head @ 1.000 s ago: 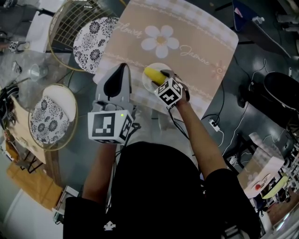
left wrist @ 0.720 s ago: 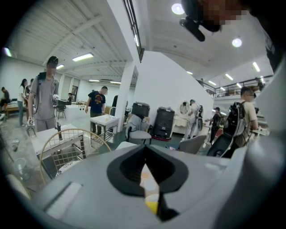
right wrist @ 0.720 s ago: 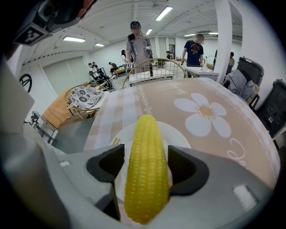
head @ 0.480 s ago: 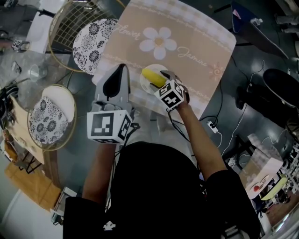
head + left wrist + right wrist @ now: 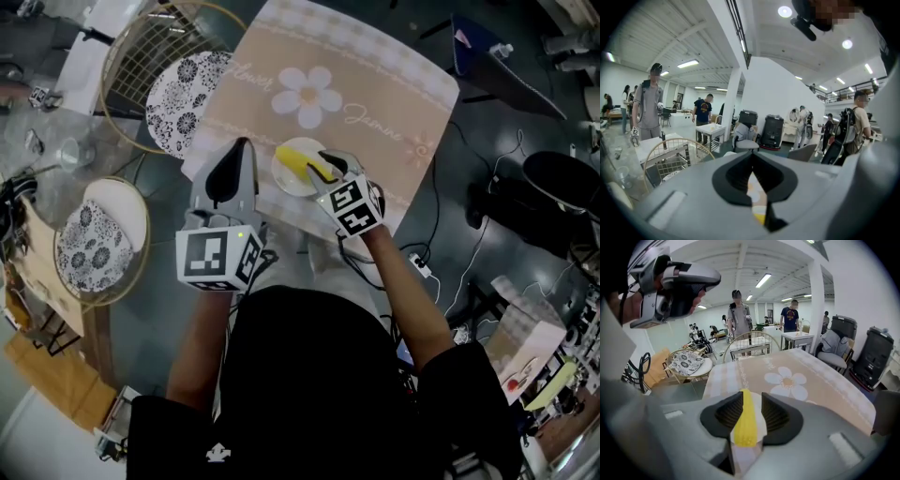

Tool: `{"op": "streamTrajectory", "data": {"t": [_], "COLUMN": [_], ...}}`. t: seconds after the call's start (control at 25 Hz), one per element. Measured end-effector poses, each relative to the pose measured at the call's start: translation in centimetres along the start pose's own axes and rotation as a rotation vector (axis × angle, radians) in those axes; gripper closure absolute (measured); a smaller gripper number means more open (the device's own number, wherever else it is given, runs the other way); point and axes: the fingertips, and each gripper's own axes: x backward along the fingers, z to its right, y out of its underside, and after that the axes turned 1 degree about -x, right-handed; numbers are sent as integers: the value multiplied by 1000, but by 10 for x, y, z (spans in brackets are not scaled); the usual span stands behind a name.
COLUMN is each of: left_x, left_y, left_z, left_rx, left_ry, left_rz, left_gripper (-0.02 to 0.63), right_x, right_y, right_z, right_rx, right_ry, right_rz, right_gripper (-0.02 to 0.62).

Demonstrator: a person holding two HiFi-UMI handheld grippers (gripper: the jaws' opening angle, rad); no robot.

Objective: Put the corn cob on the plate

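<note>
Two grippers are in front of me, and only the right one is at the task. The corn cob lies on the small white plate, which sits on a beige tablecloth printed with a white daisy. From the head view, the right gripper hangs over the cob's near end, angled down toward it.

In the right gripper view, the yellow cob runs lengthwise through the gap between the jaws, with the plate showing white beside it. The right gripper has let go: its jaws stand apart and have just been narrowing. The cob appears in the gap but rests on the plate below them, and I see no pad pressing on it.

My left gripper sits just to the left of the plate, level with it and apart from it. In its own view the left gripper has its jaws drawn together at the tips with nothing gripped. Only a thin sliver of pale cloth and a spot of yellow shows through.

Off the cloth's left corner, a patterned plate lies under a round wire basket.
</note>
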Motion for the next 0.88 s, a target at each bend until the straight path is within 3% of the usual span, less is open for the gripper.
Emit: {"op": "streamTrajectory", "data": {"t": [0.28,0.6,0.88], "left_x": [16,40,76], "left_y": [-3,-4,-2], "left_z": [13,37,59], "left_rx": [-12,-26,-41], "left_ry": [-25,-73,-147], "left_rz": [13,36,72], "left_gripper": [598,598,598], "right_x": [55,104,155], "right_y": [-44,-67,-96], "right_z": [1,6,-3], "right_rx": [-8,5,42], "right_ry": [29,42,31], "right_rz": [168,273,424], "right_gripper": [587,592,592]}}
